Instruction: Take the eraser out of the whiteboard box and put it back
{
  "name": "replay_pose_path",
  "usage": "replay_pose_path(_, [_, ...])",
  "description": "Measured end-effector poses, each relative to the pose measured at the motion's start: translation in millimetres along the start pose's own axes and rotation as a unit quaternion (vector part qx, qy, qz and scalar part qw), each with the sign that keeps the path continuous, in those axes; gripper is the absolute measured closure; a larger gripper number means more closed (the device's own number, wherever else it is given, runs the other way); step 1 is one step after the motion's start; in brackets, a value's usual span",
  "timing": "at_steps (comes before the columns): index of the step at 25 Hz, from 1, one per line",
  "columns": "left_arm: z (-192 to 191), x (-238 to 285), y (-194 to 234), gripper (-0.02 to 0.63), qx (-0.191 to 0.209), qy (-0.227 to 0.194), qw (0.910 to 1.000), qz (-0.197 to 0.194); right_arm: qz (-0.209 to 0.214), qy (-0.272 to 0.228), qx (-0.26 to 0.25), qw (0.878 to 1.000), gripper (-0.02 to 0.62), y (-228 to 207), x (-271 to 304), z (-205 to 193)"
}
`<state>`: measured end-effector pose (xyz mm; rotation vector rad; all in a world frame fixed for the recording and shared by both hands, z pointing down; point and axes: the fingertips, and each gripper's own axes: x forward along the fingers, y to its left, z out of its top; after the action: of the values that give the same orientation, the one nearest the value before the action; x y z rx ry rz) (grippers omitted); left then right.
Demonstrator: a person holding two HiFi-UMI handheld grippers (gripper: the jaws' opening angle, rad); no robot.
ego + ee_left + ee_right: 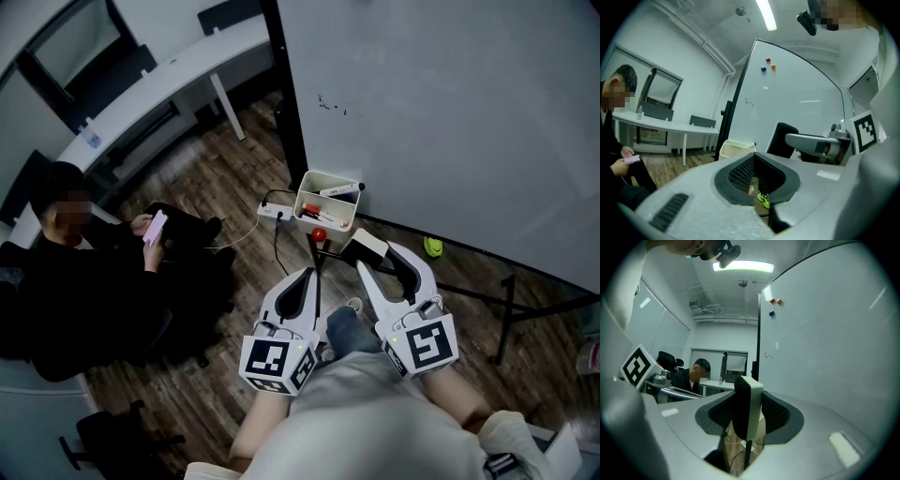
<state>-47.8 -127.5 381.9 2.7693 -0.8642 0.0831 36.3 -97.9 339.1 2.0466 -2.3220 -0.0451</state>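
The eraser (367,246), white-backed with a dark felt side, is clamped between the jaws of my right gripper (380,253). It stands on edge in the right gripper view as a tall slab (747,404). It hangs just below and right of the white whiteboard box (330,175), clear of it. The box, fixed at the lower corner of the whiteboard (450,112), holds markers (339,190). My left gripper (312,274) hangs beside the right one, jaws together and empty. The left gripper view shows the box (733,147) ahead and the eraser (780,138) to the right.
A person in black sits at the left holding a pink phone (155,228). A power strip (272,212) with cables lies on the wooden floor under the box. A white desk (159,84) stands at the back left. A whiteboard stand leg (506,319) crosses the floor at right.
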Motion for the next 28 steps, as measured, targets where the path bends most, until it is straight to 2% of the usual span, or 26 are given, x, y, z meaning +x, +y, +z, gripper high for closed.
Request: replay_pose_path(28, [3, 36, 32, 0.603, -0.013, 0.006, 0.9997, 0.021, 0.026, 0.0, -0.002, 1.0, 0.422, -20, 64, 0])
